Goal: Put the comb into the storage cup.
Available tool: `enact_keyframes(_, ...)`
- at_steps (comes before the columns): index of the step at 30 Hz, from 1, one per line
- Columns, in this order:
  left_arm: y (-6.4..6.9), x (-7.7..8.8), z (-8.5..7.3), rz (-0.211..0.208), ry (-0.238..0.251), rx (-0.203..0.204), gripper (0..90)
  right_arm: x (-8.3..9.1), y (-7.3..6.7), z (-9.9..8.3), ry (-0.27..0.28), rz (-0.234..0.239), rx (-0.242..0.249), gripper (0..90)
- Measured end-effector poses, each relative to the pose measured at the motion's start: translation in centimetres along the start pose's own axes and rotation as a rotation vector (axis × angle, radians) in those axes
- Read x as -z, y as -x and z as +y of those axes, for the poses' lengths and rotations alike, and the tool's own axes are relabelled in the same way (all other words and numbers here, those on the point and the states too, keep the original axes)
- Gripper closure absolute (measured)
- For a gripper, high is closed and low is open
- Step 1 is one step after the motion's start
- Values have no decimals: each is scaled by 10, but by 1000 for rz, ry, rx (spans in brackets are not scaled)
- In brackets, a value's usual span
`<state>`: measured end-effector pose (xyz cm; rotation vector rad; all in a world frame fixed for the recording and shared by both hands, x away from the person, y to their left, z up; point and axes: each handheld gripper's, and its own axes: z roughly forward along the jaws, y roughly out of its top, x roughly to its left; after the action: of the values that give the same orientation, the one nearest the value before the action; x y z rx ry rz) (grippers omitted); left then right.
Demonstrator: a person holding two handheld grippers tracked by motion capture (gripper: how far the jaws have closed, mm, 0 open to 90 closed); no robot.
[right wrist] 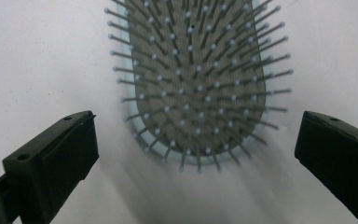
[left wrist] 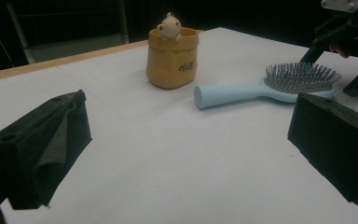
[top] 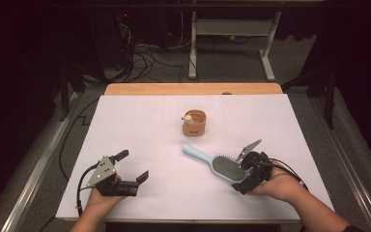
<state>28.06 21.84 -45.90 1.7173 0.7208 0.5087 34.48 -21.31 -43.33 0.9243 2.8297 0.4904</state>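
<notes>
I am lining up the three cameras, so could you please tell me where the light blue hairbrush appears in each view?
High view: hairbrush right of centre, by the right gripper.
Left gripper view: upper right, handle pointing left.
Right gripper view: bristle head top centre, between the open jaws.
Shared landmark: its grey bristle pad.

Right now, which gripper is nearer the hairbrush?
Right. The right gripper hangs open at the hairbrush head, jaws either side of the bristles. The left gripper is open too, well off to the brush's left, across bare table.
</notes>
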Motion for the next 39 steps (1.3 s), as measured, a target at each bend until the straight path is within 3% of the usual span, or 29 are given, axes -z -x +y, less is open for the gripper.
enact_keyframes(13, 0, -1, 0, -3, -5, 0, 3, -6, 9, 32, -72, 17, 90, 1)
enact_keyframes(20, 0, 0, 0, -3, -1, 2, 3, -14, 7, 45, -124, 45, 138, 17)
enact_keyframes(31, -1, 0, 0, -2, 0, 1, 2, -26, 4, 53, -158, 53, 174, 152)
enact_keyframes(39, -1, 0, 0, -3, -1, 3, 3, -26, 4, 56, -171, 51, 178, 186)
